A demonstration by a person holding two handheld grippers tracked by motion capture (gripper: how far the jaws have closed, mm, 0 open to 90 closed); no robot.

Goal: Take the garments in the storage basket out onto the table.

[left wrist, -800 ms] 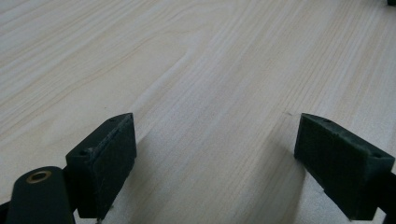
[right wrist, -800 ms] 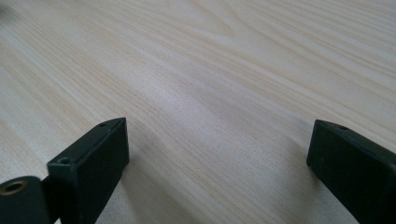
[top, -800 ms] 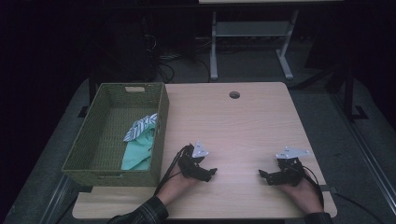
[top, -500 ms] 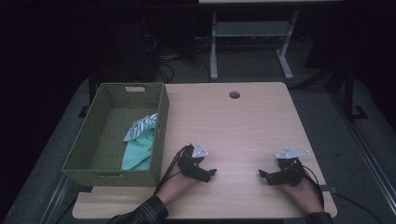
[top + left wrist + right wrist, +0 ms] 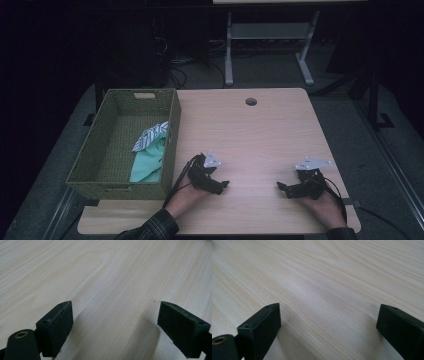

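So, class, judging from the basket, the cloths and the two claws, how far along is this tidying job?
Done, apparently: a striped cloth and a green cloth already lie inside the woven basket. In hand: nothing; the left claw and right claw rest open on the bare wooden table, with wood grain alone between their jaws. Left: no loose item waits on the tabletop, so the job looks finished or paused.

Table point(image 5: 260, 135): pale wood, fine straight grain.
Basket point(image 5: 172, 120): olive green weave.
Cloth in basket point(image 5: 147, 162): plain mint green.
Second cloth point(image 5: 150, 137): white with dark stripes.
Left gripper point(image 5: 220, 186): black, grey plate on top.
Right gripper point(image 5: 283, 188): black, grey plate too.
Sleeve point(image 5: 155, 229): dark plaid.
Floor point(image 5: 360, 120): dark grey.
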